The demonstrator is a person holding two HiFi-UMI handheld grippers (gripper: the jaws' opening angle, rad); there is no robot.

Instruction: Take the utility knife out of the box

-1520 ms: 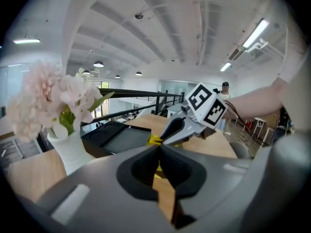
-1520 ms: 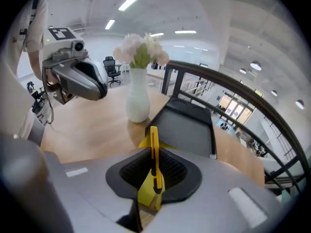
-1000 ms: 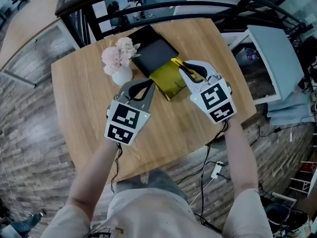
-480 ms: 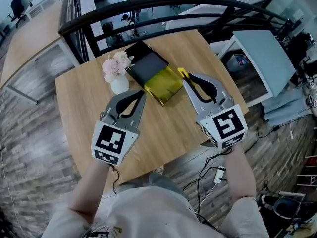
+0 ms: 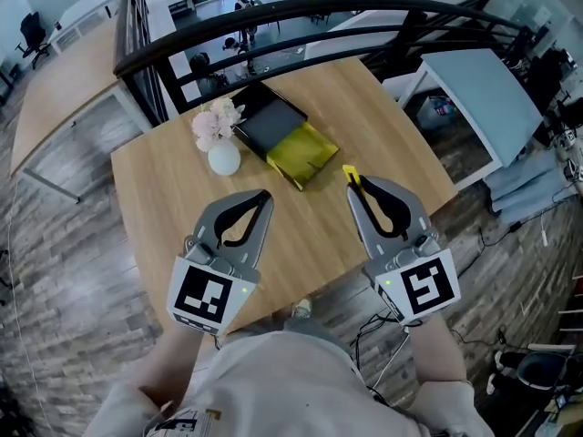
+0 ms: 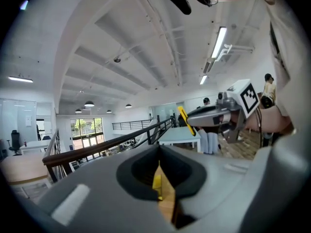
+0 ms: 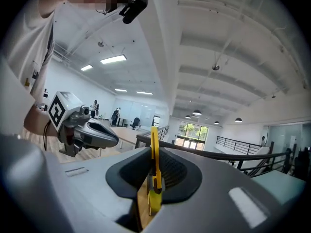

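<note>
So, closest in are the two grippers, both out over the near edge of the wooden table (image 5: pixel 155 189). The right gripper (image 5: pixel 358 189) is clamped on the utility knife (image 5: pixel 351 173). In the right gripper view the jaws pinch it edge-on, standing upright between them. The knife is a slim, bright yellow thing with a dark bit on its edge, and its front end pokes out past the jaw tips toward the table's far edge. From the left gripper view you get it sideways, as a thin yellow bar tilted up off the nose of the right gripper. It's fully out of the box and well apart from it, over the near right part of the table.

The left gripper (image 5: pixel 262 198) is over the near left part, about level with the right one, and the two are well apart. Its jaws are drawn together with just a thin slit left and nothing in it. All you see through the slit is wood and a bit of yellow.

Farther back, around the middle of the far edge, the box (image 5: pixel 273 121) lies as a black half and a glossy yellow half (image 5: pixel 310 153) touching, with the yellow one nearer. Just beside the black half, on its left, is a small round white vase (image 5: pixel 223 159) with pale pink flowers (image 5: pixel 216 121). Past the far edge there's a black railing (image 5: pixel 273 27).
</note>
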